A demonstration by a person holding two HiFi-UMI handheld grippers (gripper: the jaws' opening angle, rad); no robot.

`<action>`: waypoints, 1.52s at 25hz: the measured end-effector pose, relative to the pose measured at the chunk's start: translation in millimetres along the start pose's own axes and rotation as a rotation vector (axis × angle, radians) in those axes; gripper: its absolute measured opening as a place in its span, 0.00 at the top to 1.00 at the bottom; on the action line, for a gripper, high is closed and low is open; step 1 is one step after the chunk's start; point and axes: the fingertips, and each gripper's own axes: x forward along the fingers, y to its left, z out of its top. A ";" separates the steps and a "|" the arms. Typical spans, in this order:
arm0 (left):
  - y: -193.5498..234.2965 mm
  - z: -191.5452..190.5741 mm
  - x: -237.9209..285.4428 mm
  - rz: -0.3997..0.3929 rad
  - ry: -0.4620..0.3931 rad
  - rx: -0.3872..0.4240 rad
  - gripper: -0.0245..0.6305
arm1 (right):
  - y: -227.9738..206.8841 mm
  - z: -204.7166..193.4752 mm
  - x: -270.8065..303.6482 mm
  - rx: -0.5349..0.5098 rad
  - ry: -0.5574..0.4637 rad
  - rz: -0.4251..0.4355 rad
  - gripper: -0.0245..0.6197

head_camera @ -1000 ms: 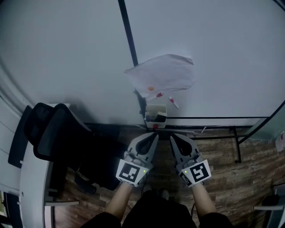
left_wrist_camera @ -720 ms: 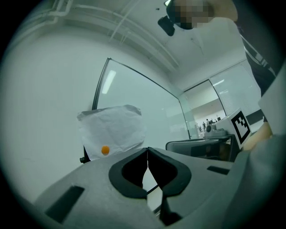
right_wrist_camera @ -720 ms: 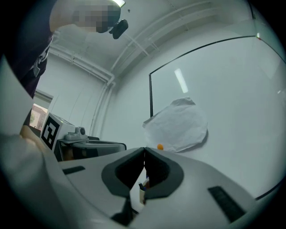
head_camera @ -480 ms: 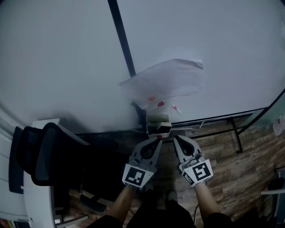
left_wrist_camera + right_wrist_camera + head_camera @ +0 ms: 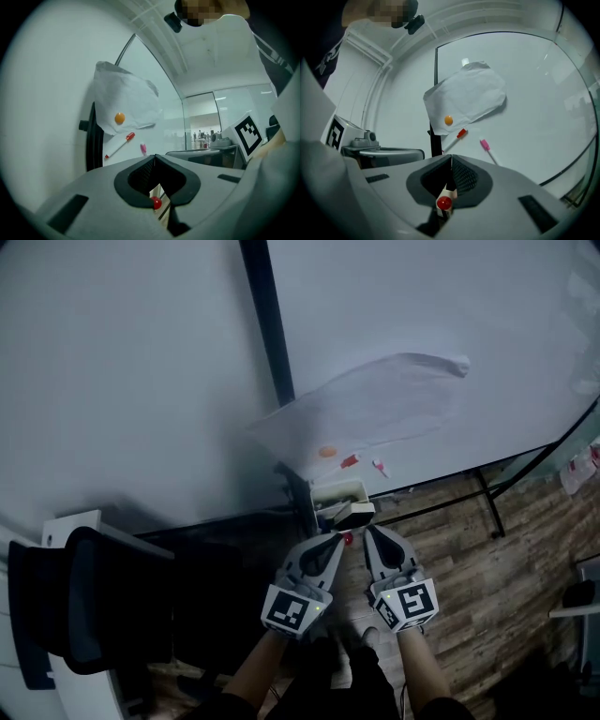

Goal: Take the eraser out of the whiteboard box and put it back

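Whiteboard panels fill most of the head view, split by a black upright frame post, with wood-pattern floor below and a black office chair off to the left. A crumpled white sheet is pinned to the board by a round orange magnet. A red-capped marker and a pink-capped marker cling to the board just under it.

At the foot of the post sits the small white open-topped box. A black-topped white block, which I take to be the eraser, rests at the box's front edge, apparently in or on it. A small red round thing shows just below it; what it is I cannot tell.

The left gripper and right gripper hang side by side just short of the box, both pointing at it. In the left gripper view the black ribbed fingers meet at their tips with nothing clamped. In the right gripper view the fingers are likewise pressed together and empty.

By my reading nothing of the task is done yet: the eraser has not been lifted. The fingers must first part, then grasp it, take it out and return it.
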 end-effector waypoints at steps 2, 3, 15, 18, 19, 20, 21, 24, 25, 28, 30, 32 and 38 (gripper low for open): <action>3.2 -6.0 -0.2 -0.006 0.001 -0.011 0.95 | -1.8 -5.1 1.2 0.010 0.006 -0.023 0.96; 3.6 -5.9 -0.3 -0.007 0.001 -0.021 0.96 | -3.3 -6.7 0.9 0.014 0.008 -0.031 0.95; 0.7 -6.8 -9.9 -0.012 -0.005 -0.063 0.96 | -17.4 -19.3 11.7 0.157 0.013 -0.126 0.76; 0.7 -10.2 -15.0 -0.013 -0.009 -0.059 0.96 | -22.6 -24.5 18.9 0.191 0.015 -0.180 0.67; 1.4 -11.1 -16.8 -0.011 -0.010 -0.060 0.96 | -23.4 -26.3 22.1 0.203 0.017 -0.192 0.63; 2.4 -11.1 -18.6 -0.007 -0.005 -0.068 0.96 | -24.0 -28.0 25.5 0.215 0.019 -0.201 0.60; 3.5 -10.9 -20.6 -0.002 0.002 -0.077 0.96 | -24.8 -29.6 28.6 0.226 0.022 -0.211 0.58; 7.4 -13.1 -26.9 0.010 0.016 -0.083 0.95 | -28.1 -35.1 36.6 0.246 0.038 -0.237 0.56; 8.9 -14.3 -28.8 0.013 0.019 -0.082 0.96 | -28.3 -36.9 39.3 0.248 0.045 -0.239 0.56; 13.2 -17.0 -32.8 0.022 0.025 -0.083 0.95 | -27.3 -41.6 46.3 0.243 0.067 -0.237 0.56; 15.5 -18.3 -34.3 0.026 0.028 -0.085 0.96 | -28.9 -44.0 47.8 0.240 0.073 -0.254 0.56; 17.6 -18.9 -35.1 0.030 0.030 -0.088 0.95 | -30.8 -44.3 47.7 0.237 0.068 -0.271 0.58; 20.8 -19.8 -34.7 0.034 0.031 -0.089 0.96 | -30.8 -43.1 49.6 0.230 0.065 -0.267 0.59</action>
